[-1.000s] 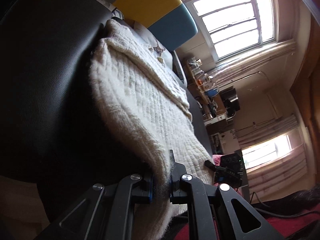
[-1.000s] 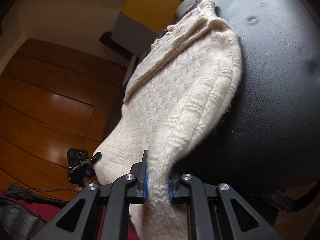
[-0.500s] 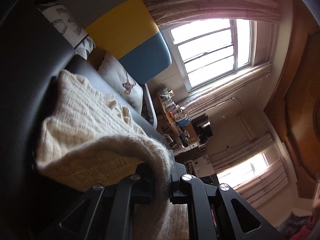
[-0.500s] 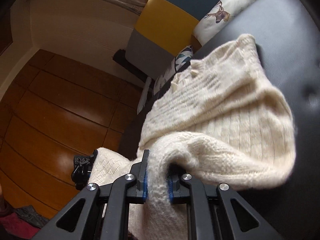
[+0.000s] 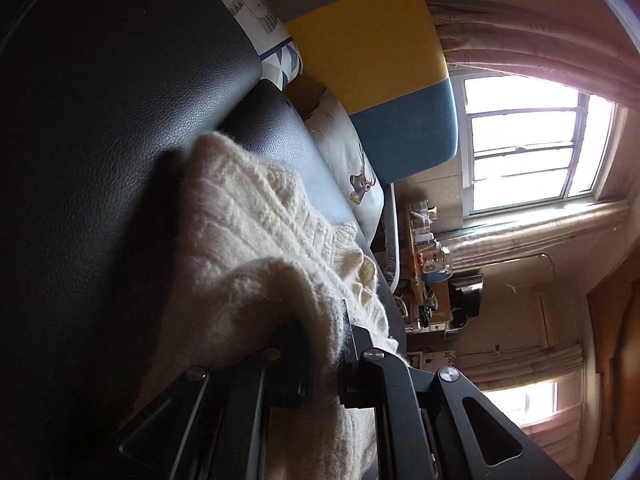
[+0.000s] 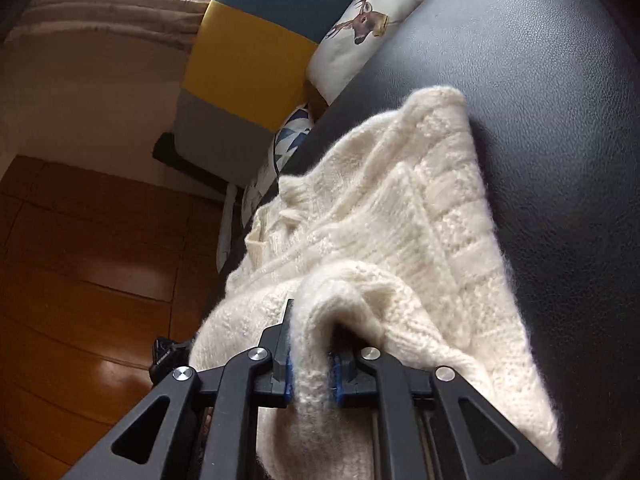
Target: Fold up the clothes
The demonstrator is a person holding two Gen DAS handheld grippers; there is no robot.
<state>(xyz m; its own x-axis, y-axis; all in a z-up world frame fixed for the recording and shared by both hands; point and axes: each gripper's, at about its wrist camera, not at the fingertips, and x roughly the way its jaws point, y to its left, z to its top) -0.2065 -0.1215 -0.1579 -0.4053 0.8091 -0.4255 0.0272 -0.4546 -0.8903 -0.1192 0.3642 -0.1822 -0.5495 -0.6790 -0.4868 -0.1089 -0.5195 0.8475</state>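
Both tools have a bite of the same cream knit sweater, which lies folded over on the black leather couch. The right gripper is pinched tight on a thick roll of the wool – its blue-padded fingers press in from either side, with only the fabric's thickness between them, and the gathered edge bulges up just past the tips, toward 12 o'clock. From there the sweater spreads away to about 1 o'clock, flat on the seat, its far corner resting on the leather.

The left gripper is likewise clamped on a fuzzy fold of the sweater – the knit drapes over and between the black fingers, hiding most of the left one, and runs off toward 11 o'clock along the couch.

Beyond the garment, at around 12 o'clock in the right view, a deer-print cushion leans beside a yellow and blue panel. A bright window sits at 2 o'clock in the left view
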